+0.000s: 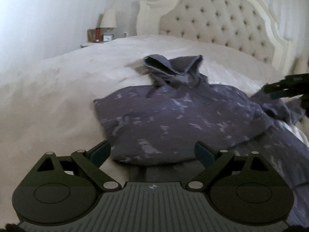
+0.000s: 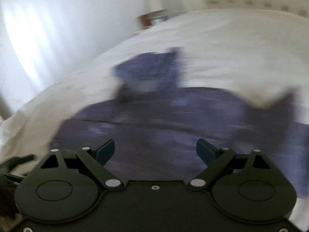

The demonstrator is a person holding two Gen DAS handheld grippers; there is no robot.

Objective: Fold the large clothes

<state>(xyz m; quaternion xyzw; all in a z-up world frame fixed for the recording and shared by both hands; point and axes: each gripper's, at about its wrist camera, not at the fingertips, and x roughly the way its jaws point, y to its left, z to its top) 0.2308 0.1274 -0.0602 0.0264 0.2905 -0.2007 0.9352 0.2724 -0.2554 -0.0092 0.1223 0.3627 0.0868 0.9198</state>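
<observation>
Our left gripper [image 1: 152, 152] and right gripper [image 2: 155, 150] hang wide apart, empty, over the hoodie [image 1: 173, 116] lying mid-bed [image 1: 58, 89], hood toward the headboard [image 1: 222, 19]. A hasty grab could bunch the folded sleeve [image 1: 280, 110].

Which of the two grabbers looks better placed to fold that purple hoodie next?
Probably the left gripper: its open jaws sit right at the hoodie's near hem, and its view is sharp. The right gripper, also open, hovers over the cloth, but its view is blurred, so it seems mid-motion.
</observation>
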